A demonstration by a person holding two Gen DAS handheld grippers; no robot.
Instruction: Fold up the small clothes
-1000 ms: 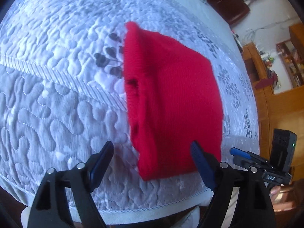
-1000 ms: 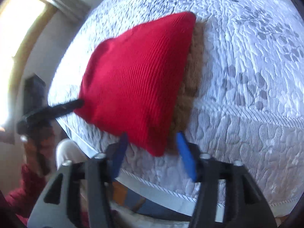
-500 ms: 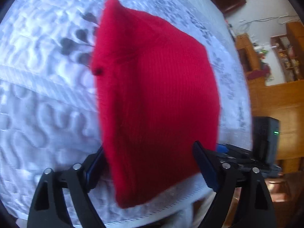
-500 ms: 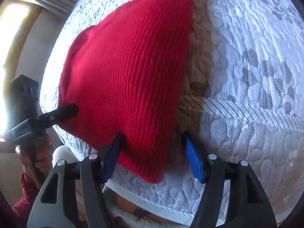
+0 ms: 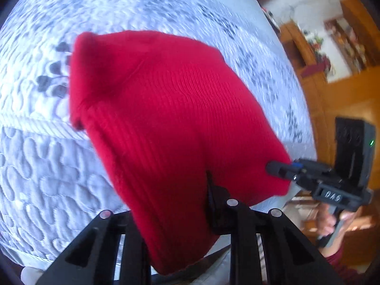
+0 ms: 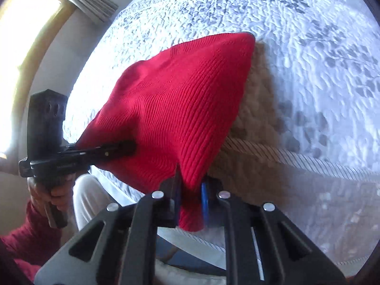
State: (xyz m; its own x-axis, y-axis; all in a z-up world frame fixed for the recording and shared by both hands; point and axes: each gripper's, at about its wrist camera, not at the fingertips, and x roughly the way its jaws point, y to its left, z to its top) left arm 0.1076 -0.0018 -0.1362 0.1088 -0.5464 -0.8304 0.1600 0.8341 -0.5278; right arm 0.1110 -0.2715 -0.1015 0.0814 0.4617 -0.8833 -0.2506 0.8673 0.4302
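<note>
A red knit hat (image 5: 171, 118) lies on a white quilted bedspread (image 5: 47, 166), its near edge lifted. My left gripper (image 5: 187, 204) is shut on the hat's near edge at one corner. My right gripper (image 6: 190, 190) is shut on the other near corner of the hat (image 6: 180, 99). Each gripper shows in the other's view: the right one (image 5: 280, 169) at the hat's right edge, the left one (image 6: 118, 148) at its left edge. The hat's far end rests on the bed.
The bedspread (image 6: 308, 71) has grey leaf patterns and a corded seam. Wooden furniture (image 5: 344, 83) stands beyond the bed on the right. A bright window (image 6: 23, 35) is to the left. The person's red sleeve (image 6: 23, 237) and light trousers (image 6: 87, 201) are by the bed's front edge.
Both grippers moved in over the hat's near edge and shut on it. The near edge has risen off the bed.
</note>
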